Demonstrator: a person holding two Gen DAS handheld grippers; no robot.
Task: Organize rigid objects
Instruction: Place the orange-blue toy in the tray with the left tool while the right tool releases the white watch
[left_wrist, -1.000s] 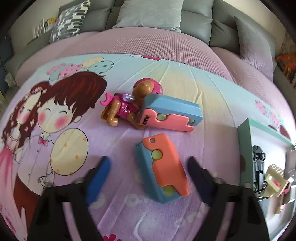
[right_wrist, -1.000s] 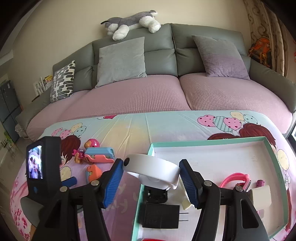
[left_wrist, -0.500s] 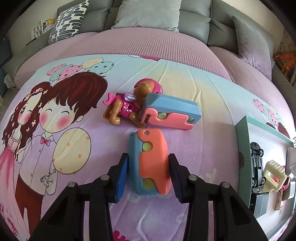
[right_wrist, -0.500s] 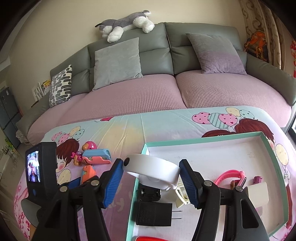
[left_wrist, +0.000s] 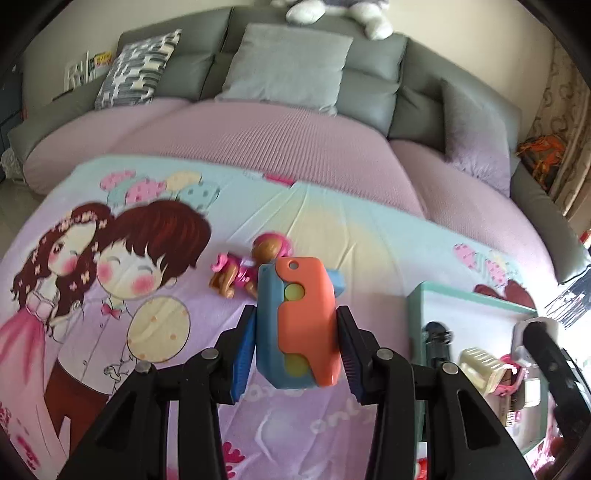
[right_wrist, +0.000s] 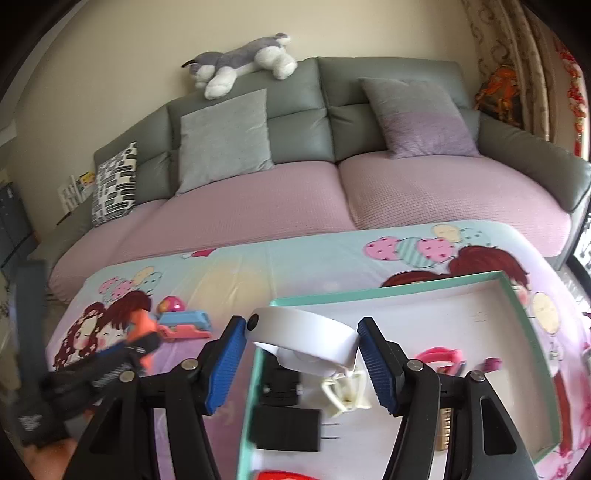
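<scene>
While teal tray (right_wrist: 517, 306) holding black charger (right_wrist: 286, 430): left fingers (left_wrist: 248, 354) gripping orange-blue toy (left_wrist: 297, 326), right around white disc (right_wrist: 303, 336).

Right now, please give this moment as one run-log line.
left gripper: shut on orange-blue toy | right gripper: shut on white round device | tray: partly filled

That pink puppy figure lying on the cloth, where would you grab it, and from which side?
Grip the puppy figure across its pink trunk, coming down from above with the fingers either side of the body. It lies on its side on the printed cloth, so the trunk is the broadest, flattest part; the round head and thin legs would likely slip. Approach from the near-left side, since the second blue and pink toy crowds its head end.
</scene>
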